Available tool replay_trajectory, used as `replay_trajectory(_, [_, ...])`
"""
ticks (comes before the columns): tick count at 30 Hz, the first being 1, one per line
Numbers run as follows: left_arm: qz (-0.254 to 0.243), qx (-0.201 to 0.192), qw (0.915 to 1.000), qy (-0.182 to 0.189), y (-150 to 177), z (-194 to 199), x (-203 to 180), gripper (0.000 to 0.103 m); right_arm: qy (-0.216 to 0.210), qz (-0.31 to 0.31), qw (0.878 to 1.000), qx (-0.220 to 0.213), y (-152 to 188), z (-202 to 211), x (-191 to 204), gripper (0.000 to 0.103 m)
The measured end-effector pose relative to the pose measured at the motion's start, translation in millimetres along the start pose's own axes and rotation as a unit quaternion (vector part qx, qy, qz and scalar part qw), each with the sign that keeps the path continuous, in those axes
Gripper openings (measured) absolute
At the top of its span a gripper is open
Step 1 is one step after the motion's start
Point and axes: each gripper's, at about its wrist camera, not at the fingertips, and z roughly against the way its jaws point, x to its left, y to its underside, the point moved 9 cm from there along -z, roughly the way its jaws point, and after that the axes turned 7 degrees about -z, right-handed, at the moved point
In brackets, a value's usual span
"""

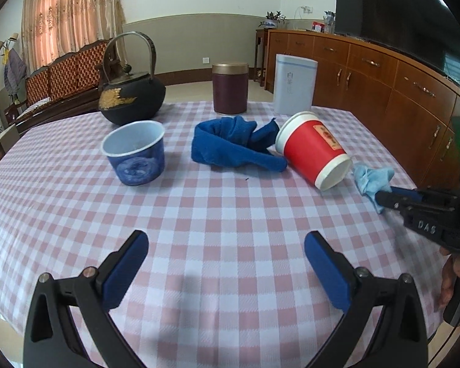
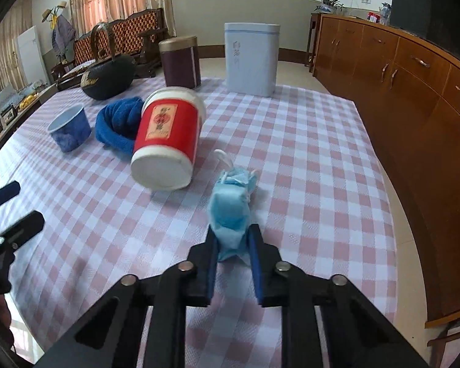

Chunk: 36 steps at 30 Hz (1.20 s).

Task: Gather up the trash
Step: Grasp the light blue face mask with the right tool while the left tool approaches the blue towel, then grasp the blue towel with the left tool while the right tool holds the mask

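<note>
The right gripper [image 2: 233, 239] had its jaws clamped on a crumpled blue mask [image 2: 231, 208] lying on the checked table [image 2: 306, 168], just beside a tipped red cup [image 2: 168, 141]. The left gripper [image 1: 225, 245] hovered nearby, jaws wide and holding nothing.

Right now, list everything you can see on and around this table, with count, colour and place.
Crumpled mask: one, light blue, right side, pinched by right gripper.
Paper cup: one, red and white, tipped on its side beside the towel.
Towel: one, dark blue, centre.
Bowl: one, blue and white, left.
Kettle: one, black, back left.
Canister: one, maroon, back.
Box: one, pale blue, back right.
Tablecloth: pink-white check.
Sideboard: brown, right.
Left gripper: open, empty.
Right gripper: shut on mask.
</note>
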Motion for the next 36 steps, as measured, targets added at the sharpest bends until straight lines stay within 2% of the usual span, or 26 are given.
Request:
replay_trajectory(5, [0.014, 0.004, 0.9999, 0.008, -18.8, -20.7, 0.5, 0.099, 0.001, -0.001, 1.000, -0.011, -20.2, -5.4, -6.3, 0.017])
replay_trajectory(12, [-0.002, 0.004, 1.0000, -0.002, -47.8, -52.6, -2.5, 0.096, 0.001, -0.004, 1.000, -0.014, -42.2, -24.9, -14.5, 0.017])
replay_trajectory(21, [-0.019, 0.039, 0.9989, -0.016, -61.0, -92.7, -5.4, 0.095, -0.007, -0.013, 1.000, -0.008, -52.1, -42.5, -21.8, 0.017])
replay_trajectory(24, [-0.017, 0.057, 0.9981, -0.016, -60.9, -102.5, -2.4, 0.084, -0.009, -0.013, 1.000, -0.006, -51.0, -44.0, -23.1, 0.017])
replay_trajectory(26, [-0.013, 0.080, 0.9967, -0.007, -56.9, -110.8, -1.4, 0.067, -0.011, -0.013, 1.000, -0.005, -51.1, -43.9, -23.8, 0.016])
replay_trajectory(27, [-0.004, 0.077, 0.9970, 0.001, -58.0, -110.4, -0.8, 0.061, -0.011, -0.013, 1.000, -0.004, -51.2, -43.9, -23.9, 0.016])
replay_trajectory(28, [-0.007, 0.077, 0.9970, 0.005, -58.4, -110.8, -1.8, 0.052, -0.012, -0.013, 1.000, -0.003, -51.4, -43.3, -23.6, 0.016])
replay_trajectory(29, [-0.011, 0.076, 0.9970, 0.008, -58.9, -109.9, -3.7, 0.034, -0.013, -0.013, 1.000, -0.003, -51.5, -42.5, -23.3, 0.015])
replay_trajectory(30, [-0.013, 0.075, 0.9971, 0.012, -59.7, -108.8, -6.4, 0.021, -0.015, -0.014, 1.000, -0.004, -51.5, -41.9, -23.5, 0.014])
replay_trajectory(31, [-0.016, 0.073, 0.9970, 0.016, -59.8, -107.8, -9.2, 0.013, -0.016, -0.014, 1.000, -0.004, -51.5, -40.7, -22.9, 0.013])
replay_trajectory(33, [-0.016, 0.066, 0.9974, 0.024, -60.8, -106.3, -11.3, 0.010, -0.018, -0.013, 1.000, -0.003, -50.6, -39.4, -21.8, 0.012])
replay_trajectory(36, [-0.002, 0.025, 0.9992, 0.031, -67.7, -89.2, -5.7, 0.009, -0.022, -0.008, 1.000, -0.008, -49.3, -33.0, -19.3, 0.011])
